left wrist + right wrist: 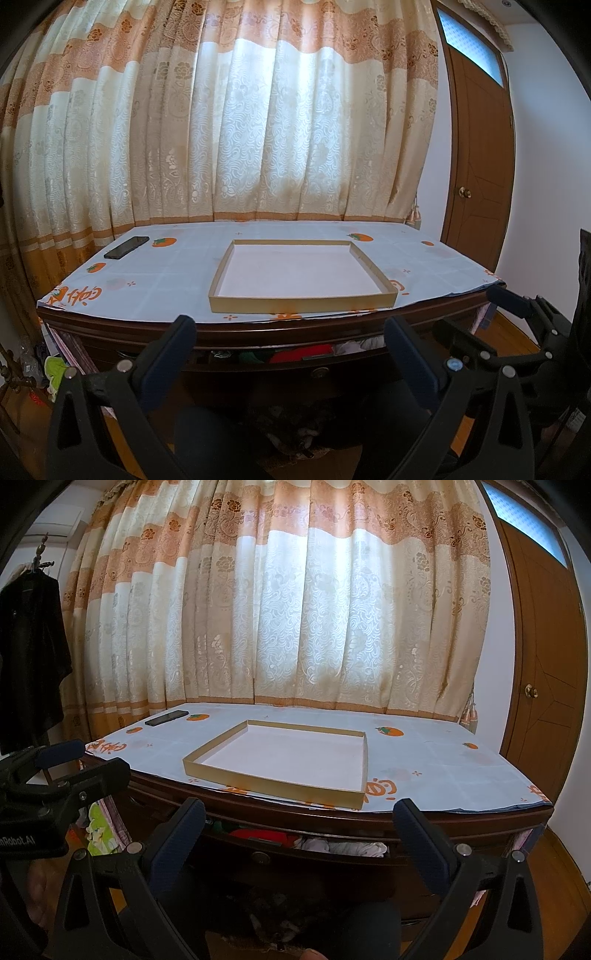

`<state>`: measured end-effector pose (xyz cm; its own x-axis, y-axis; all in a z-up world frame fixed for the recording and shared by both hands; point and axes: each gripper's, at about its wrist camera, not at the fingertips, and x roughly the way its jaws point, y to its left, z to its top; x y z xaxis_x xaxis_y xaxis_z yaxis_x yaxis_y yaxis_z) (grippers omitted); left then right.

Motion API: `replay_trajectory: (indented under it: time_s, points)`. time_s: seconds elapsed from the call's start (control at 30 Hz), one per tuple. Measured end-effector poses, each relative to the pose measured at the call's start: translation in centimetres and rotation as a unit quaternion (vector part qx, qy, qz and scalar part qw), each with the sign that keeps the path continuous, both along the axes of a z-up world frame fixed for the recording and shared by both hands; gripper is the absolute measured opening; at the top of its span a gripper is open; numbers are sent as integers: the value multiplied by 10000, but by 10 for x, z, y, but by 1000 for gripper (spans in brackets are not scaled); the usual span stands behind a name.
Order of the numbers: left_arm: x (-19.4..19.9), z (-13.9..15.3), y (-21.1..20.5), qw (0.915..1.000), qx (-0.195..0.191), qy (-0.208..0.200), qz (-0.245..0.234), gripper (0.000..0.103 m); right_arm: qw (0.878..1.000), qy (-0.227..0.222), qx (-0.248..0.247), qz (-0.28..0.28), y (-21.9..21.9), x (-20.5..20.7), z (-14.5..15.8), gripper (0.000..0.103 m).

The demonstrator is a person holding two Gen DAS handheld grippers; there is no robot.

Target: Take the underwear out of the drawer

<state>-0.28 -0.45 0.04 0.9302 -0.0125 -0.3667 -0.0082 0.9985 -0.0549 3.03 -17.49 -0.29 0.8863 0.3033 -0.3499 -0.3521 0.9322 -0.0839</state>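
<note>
Left wrist view: left hand-held gripper with black frame and dark blue padded fingers, spread wide, nothing between them, held in front of the dark brown wooden bench. Right hand-held gripper same build, also spread and empty; it shows at the right edge of the left wrist view, and the left one shows at the left edge of the right wrist view. Both sit level with the dark wooden drawer under the bench top, drawer pulled partly open, round metal knob on its front. Underwear in drawer: mixed folded pieces, white and pale ones to the right, a red piece in the middle, a green one to the left; only top edges visible through the gap. No gripper touches the cloth. Bench top covered by a pale blue checked tablecloth with orange persimmon prints. On it, centre, a shallow square cardboard tray with white bottom, empty. Black smartphone lies flat at the far left corner, well apart from the tray. Behind: cream and orange patterned curtain. Right: brown wooden door with round brass knob. Black garment hanging at left in right wrist view.
</note>
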Motion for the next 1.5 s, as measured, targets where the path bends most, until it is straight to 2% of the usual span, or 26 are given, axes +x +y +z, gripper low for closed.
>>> replay_trajectory:
  time_s: [1.2, 1.5]
  points:
    - [3, 2, 3, 10000, 10, 31, 6, 103, 10000, 2, -5, -10, 4, -1, -3, 103]
    - [11, -6, -1, 9999, -12, 118, -3, 103, 10000, 67, -4, 48, 1, 6, -6, 103]
